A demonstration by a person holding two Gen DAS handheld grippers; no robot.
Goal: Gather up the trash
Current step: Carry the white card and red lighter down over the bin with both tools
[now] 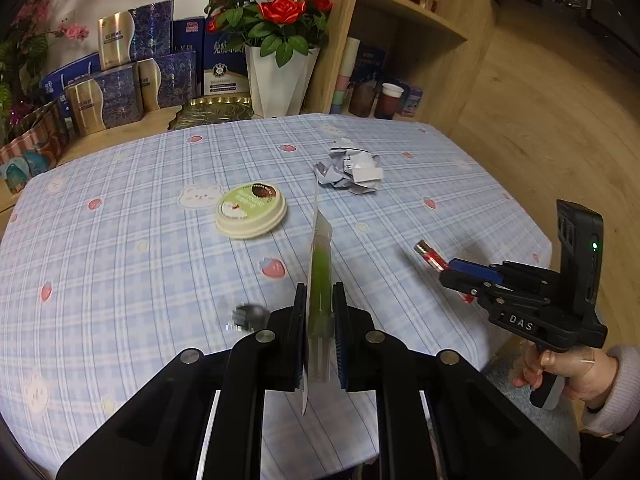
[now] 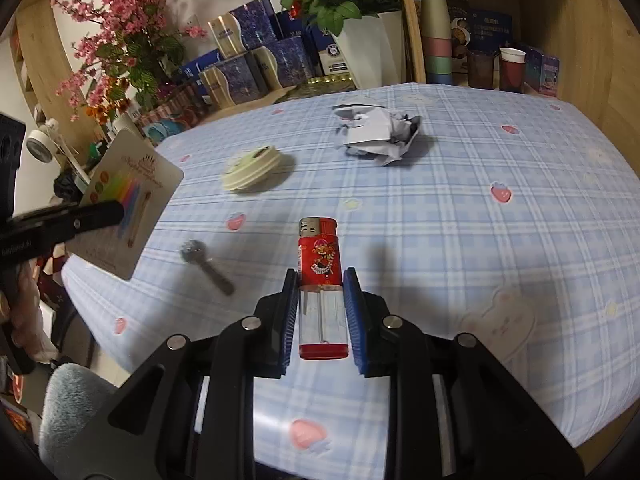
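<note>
counter (image 1: 120, 208) under a soft blue plaid cloth with strawberry and bunny prints. left gripper (image 1: 320, 304) tilted down, jaws clamped on a flat card of candles (image 1: 320, 280), seen edge-on, lifted clear of the cloth. right gripper (image 2: 320, 280) tilted down near the right edge, jaws closed on a red plastic lighter (image 2: 319, 256) with a clear lower tank. round cream lid (image 1: 251, 213) mid-counter; crumpled white paper (image 1: 352, 170) toward the far edge; small metal key (image 2: 206, 266) near the left edge.

Left tongs (image 1: 320, 300): black linkage arms, silver pivot screws, blue finger pads. Right tongs (image 2: 322, 280): identical; housing marked "DAS", green indicator lit. Pale pink knit sleeve (image 1: 616, 392).
</note>
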